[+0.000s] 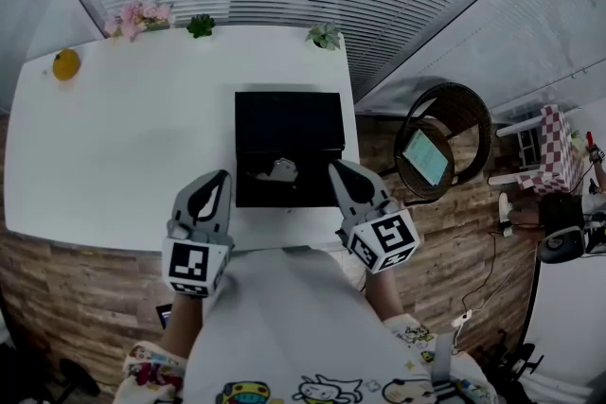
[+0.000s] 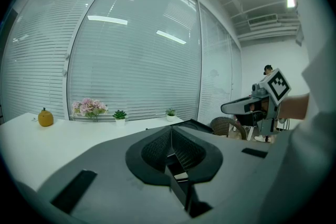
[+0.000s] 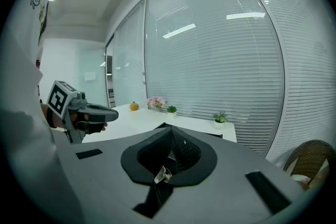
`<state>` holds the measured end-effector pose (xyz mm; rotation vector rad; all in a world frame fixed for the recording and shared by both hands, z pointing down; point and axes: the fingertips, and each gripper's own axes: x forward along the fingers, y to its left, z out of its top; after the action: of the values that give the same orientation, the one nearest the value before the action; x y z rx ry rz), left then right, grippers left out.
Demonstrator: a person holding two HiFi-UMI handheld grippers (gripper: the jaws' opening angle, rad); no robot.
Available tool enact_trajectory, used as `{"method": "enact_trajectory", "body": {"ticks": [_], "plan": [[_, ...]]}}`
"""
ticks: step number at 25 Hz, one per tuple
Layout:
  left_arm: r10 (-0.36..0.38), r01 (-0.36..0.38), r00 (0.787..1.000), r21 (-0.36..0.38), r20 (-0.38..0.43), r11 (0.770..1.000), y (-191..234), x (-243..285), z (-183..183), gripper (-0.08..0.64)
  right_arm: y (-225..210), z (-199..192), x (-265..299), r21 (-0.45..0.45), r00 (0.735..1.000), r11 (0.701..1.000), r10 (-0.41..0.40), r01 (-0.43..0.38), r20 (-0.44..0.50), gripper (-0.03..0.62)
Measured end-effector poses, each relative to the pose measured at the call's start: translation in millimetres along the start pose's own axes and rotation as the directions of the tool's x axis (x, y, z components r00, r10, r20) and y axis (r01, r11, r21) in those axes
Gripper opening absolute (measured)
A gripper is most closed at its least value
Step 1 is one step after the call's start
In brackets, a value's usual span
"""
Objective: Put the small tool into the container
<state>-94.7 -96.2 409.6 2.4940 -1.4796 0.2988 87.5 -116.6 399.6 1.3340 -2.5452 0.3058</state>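
A round orange fruit [image 1: 66,64] sits far off to the left of the left gripper [image 1: 220,179], on the white tabletop [image 1: 133,137]. The left gripper hangs over the near edge of the tabletop. Its jaws are pressed together and hold nothing.

The black container [image 1: 254,192] is just to its right, between the two grippers. The small tool [image 1: 281,170] lies inside the container, a bit closer to the right gripper [image 1: 337,169].

The right gripper's jaws are pressed together too. In the right gripper view a small shiny bit shows low in the gap behind the tips. It is not clear if it touches the jaws.

A round brown chair [image 1: 445,142] stands further right.
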Motion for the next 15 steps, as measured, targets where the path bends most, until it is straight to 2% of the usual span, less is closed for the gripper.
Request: {"method": "enact_trajectory", "body": {"ticks": [3,12,15], "plan": [[0.001,-0.001,1.0,0.015,0.004,1.0,1,-1,0,0.006,0,1,0,-0.001,1.0,1.0,0.0,0.0,0.001,0.0],[-0.004,0.004,1.0,-0.001,-0.005,1.0,11,-3,2,0.006,0,1,0,-0.017,1.0,1.0,-0.005,0.005,-0.008,0.0],[-0.011,0.011,1.0,0.031,-0.002,0.999,14,-3,3,0.006,-2,2,-1,-0.018,1.0,1.0,-0.016,0.016,-0.005,0.0]]}}
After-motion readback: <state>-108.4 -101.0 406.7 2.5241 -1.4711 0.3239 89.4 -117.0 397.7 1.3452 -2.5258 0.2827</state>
